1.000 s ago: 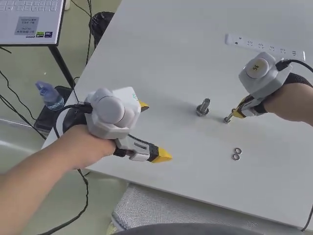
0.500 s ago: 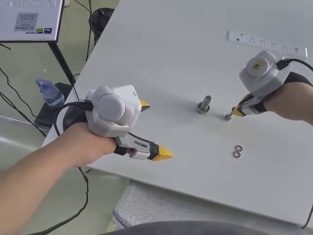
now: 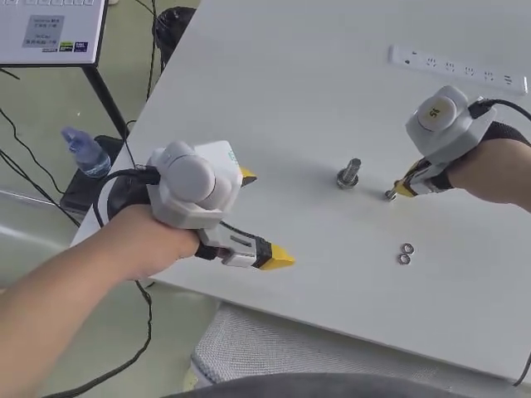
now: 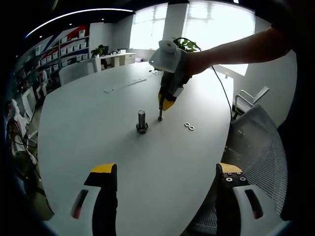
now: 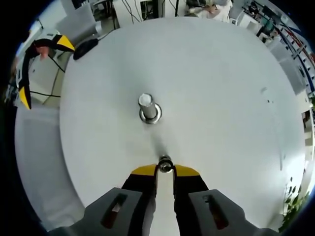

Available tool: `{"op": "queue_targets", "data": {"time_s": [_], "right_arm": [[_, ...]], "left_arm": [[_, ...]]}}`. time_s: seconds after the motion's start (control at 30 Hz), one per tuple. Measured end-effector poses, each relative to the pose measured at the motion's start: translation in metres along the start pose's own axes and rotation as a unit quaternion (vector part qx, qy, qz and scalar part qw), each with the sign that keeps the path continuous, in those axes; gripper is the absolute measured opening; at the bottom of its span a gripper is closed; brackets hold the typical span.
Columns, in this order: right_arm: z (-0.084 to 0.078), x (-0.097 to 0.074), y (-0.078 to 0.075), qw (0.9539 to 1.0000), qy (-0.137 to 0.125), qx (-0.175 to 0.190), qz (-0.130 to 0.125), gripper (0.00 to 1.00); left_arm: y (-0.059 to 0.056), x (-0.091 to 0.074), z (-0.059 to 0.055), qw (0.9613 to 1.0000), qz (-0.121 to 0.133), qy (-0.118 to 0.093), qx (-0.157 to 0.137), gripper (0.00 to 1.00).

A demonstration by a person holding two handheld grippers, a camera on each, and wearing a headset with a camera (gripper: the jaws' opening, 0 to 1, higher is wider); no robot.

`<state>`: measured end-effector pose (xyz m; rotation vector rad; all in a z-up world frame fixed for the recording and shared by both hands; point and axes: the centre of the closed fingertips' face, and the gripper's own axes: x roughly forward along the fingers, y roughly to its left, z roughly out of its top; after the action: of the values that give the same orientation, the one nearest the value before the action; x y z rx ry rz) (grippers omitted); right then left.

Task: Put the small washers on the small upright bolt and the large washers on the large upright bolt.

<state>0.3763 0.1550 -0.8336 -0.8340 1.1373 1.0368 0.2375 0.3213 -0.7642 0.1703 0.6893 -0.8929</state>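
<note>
At the far left of the head view, a laptop (image 3: 51, 31) sits on a thin black stand. Below it a clear plastic bottle (image 3: 84, 153) with a blue cap stands among black cables.

The left gripper (image 3: 267, 217) has a rounded white plastic housing. Its dark jaws end in pointed yellow tips and are spread wide with nothing between them. They sit over the near left edge of the table (image 3: 274, 99), which is smooth, matte white and curved at the rim. In the left gripper view those jaws (image 4: 167, 169) frame the table and the grey mesh chair (image 4: 261, 142) beside it.

Near the middle of the table stands the large bolt (image 3: 348, 173), a dull grey metal post, upright on a broader round base. The right gripper view shows that base as a shiny ring around the shaft (image 5: 149, 108). I cannot tell whether the ring is the bolt's head or a washer.

Just right of it is the small bolt (image 3: 389, 195), a thin steel pin resting on the table. The right gripper (image 3: 397, 192) has its narrow yellow-tipped jaws pinched onto the pin's top (image 5: 166, 164).

Nearer the front edge, two small washers (image 3: 405, 254) lie flat on the table. They are bright metal rings, touching each other and apart from both bolts.

A long white power strip (image 3: 456, 70) lies along the far right.
</note>
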Motion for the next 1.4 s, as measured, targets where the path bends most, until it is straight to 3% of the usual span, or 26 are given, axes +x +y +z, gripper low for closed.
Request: {"op": "queue_targets", "data": {"time_s": [0.43,1.03,1.4], "right_arm": [[-0.003,0.011,0.004,0.9999,0.012,-0.005,0.003,0.12],[-0.004,0.033,0.000,0.9996,0.024,-0.014,0.009,0.12],[-0.003,0.031,0.004,0.9995,0.025,-0.020,0.007,0.12]], "left_arm": [[0.001,0.003,0.006,0.9999,-0.005,-0.007,-0.007,0.81],[0.004,0.004,-0.003,0.9999,-0.008,0.006,-0.008,0.80],[0.004,0.005,-0.004,0.9999,-0.009,0.003,-0.011,0.78]]}}
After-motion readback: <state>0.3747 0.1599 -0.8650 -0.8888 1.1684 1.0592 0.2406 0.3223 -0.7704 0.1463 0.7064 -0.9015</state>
